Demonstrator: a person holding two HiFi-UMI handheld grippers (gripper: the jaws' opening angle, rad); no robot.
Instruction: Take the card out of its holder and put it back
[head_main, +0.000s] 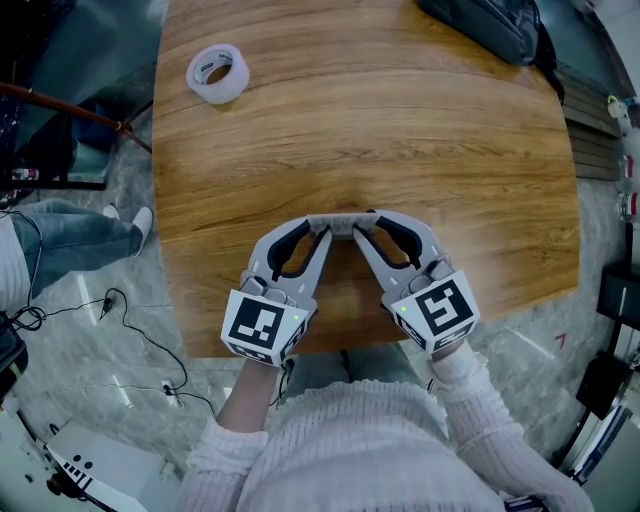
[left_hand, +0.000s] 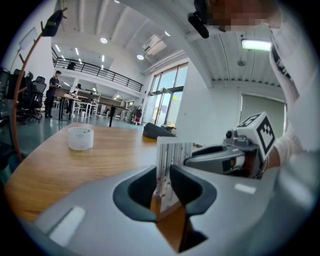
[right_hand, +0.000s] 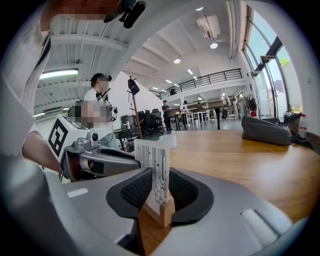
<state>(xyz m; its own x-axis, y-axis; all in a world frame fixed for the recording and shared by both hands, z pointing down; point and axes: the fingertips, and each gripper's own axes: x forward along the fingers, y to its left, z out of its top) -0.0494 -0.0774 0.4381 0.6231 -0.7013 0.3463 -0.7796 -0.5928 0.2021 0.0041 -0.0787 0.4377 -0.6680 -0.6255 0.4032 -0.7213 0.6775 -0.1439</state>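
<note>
- Bench (head_main: 400, 120): the work sits at the middle of its near half. The tape roll (head_main: 218, 73) at far left and the bag (head_main: 485, 25) at far right are well apart from it.
- Left tongs (left_hand: 165, 175): they come in from the near left and are closed to a narrow gap on the left end of the card (left_hand: 172, 155), pads against its faces.
- Right tongs (right_hand: 159, 185): they come in from the near right, tips just beside the left pair. The jaws stand a little wider and, as far as I can judge, bear on the holder (right_hand: 166, 210).
- Card: it stands upright in the holder, long axis running left to right between my two tips, so both hands are equally near.
- Holder: a small wooden block resting on the bench with its slot opening upward. My judgement is that the card must leave straight up while the right tongs pin the block.
</note>
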